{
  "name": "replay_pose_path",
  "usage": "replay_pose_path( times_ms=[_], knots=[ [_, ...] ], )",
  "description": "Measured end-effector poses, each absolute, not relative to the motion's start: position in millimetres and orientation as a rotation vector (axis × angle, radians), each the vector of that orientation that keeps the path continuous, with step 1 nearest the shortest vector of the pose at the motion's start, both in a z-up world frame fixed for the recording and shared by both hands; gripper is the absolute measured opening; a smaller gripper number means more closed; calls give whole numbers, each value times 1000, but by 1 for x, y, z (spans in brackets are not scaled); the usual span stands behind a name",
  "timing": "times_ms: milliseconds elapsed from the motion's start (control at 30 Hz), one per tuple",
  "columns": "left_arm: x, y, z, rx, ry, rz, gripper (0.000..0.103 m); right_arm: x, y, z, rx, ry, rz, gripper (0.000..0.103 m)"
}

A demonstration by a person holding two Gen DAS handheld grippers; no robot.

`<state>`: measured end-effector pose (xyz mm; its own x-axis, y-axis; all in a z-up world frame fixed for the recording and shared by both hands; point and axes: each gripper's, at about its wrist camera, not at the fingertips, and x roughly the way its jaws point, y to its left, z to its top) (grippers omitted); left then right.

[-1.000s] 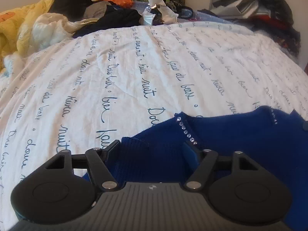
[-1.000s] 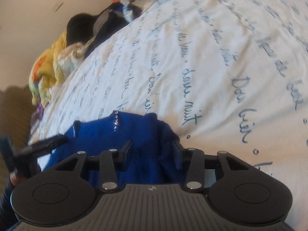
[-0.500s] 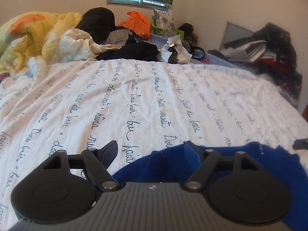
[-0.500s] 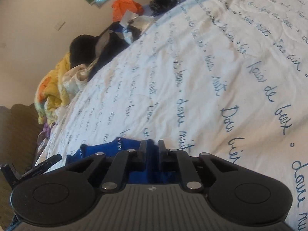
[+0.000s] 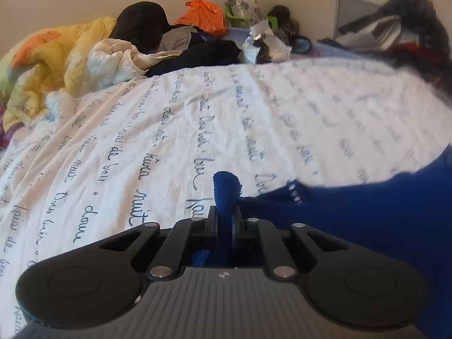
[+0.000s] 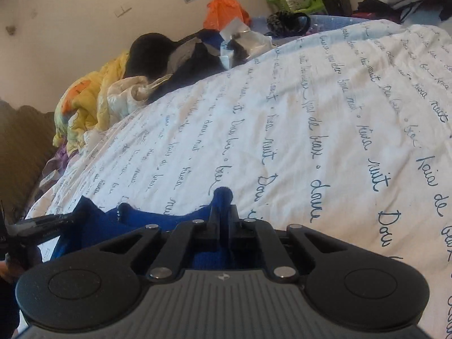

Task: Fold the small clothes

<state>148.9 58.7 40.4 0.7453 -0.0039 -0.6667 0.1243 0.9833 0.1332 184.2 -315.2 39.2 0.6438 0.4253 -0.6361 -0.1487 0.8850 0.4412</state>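
A dark blue knit sweater (image 5: 367, 214) with a row of small rhinestones lies on the white bedsheet with blue script (image 5: 183, 107). My left gripper (image 5: 224, 212) is closing its jaws on a pinched fold of the sweater, and a tuft of the knit sticks up between the fingers. My right gripper (image 6: 224, 212) is shut on another fold of the same sweater (image 6: 135, 223). The cloth stretches between the two grips. In the right wrist view, the left gripper (image 6: 42, 223) shows at the left edge, holding the sweater's far corner.
A yellow and orange quilt (image 5: 56, 65) is bunched at the back left. Dark clothes (image 5: 203, 53), an orange bag (image 5: 203, 17) and crumpled wrappers (image 5: 265, 45) lie along the bed's far edge. More clothes are piled at the back right (image 5: 395, 34).
Both grippers went from open around the sweater to shut on pinched folds. Both tipped upward, lifting the cloth off the sheet.
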Motion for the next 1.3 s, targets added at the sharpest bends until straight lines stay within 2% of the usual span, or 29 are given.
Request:
replay_pose_path(
  times_ms=[67,133,167,233,267,367,433,467,533,600,667,767,867,900,933,1000,1033,1100,1133,1167,1300],
  knots=[
    [146,59,27,202,694,-32,21,187,-316,23,393,845,306,8],
    [136,63,36,177,678,-2,35,178,-320,25,442,853,257,9],
    [127,66,44,151,664,8,43,170,-322,32,461,839,240,13],
    [105,68,60,93,581,-16,69,147,-321,49,487,725,229,19],
    [97,62,67,91,542,-45,72,138,-314,55,486,679,243,22],
    [107,31,66,132,586,-139,72,143,-268,57,372,694,287,32],
    [132,18,45,149,689,-153,65,159,-238,42,237,728,264,32],
    [143,18,33,159,741,-118,65,167,-229,27,149,756,213,32],
    [145,34,21,136,684,-121,83,162,-235,8,53,632,223,32],
    [145,49,16,103,676,-120,91,164,-259,4,176,622,280,32],
    [150,53,14,76,688,-115,94,172,-274,1,260,624,294,32],
    [155,47,14,93,695,-65,102,178,-260,5,154,637,237,32],
    [132,43,27,157,694,6,100,163,-248,25,146,706,160,33],
    [119,42,33,156,694,8,96,151,-246,34,170,702,154,39],
    [107,41,39,139,690,-12,97,136,-242,42,178,674,175,47],
    [87,37,44,96,691,-78,100,111,-231,46,153,625,231,91],
    [83,34,42,89,701,-104,100,108,-224,41,127,635,242,96],
    [83,24,28,121,737,-125,102,114,-210,20,44,727,220,97],
    [82,24,20,121,720,-118,103,115,-207,8,-3,721,207,97],
    [79,26,15,99,683,-120,103,109,-205,1,-53,650,219,102],
    [80,26,14,81,681,-111,103,111,-208,1,-27,664,214,103]
  ],
)
